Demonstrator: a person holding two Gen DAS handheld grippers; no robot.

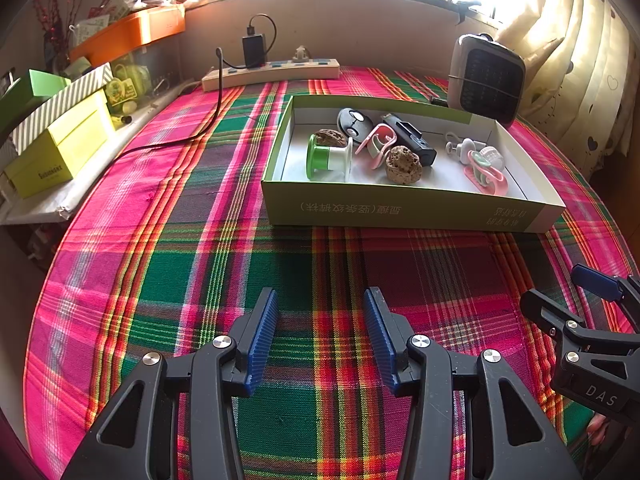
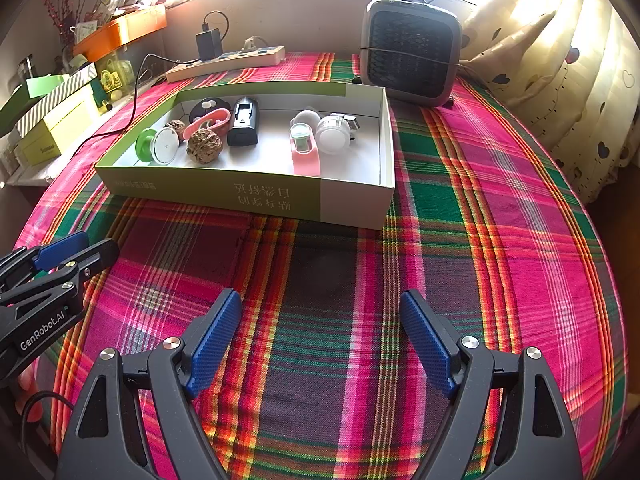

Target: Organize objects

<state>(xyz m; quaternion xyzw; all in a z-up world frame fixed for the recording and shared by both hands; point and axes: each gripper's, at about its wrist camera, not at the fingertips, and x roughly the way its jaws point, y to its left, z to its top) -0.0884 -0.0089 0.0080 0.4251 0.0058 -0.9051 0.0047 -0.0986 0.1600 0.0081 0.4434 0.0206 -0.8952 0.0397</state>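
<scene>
Now your left gripper (image 2: 60,256), marked "GenRobot.AI", and right gripper (image 1: 576,292), marked "DAS", both gape empty before the box (image 2: 248,196).

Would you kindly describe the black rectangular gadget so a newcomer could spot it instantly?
Find the shallow green box on the plaid cloth, in front of the grey heater. Near its middle lies the black gadget, beside a brown walnut. It alone there is black and blocky; its neighbours are rounded or pink.
</scene>
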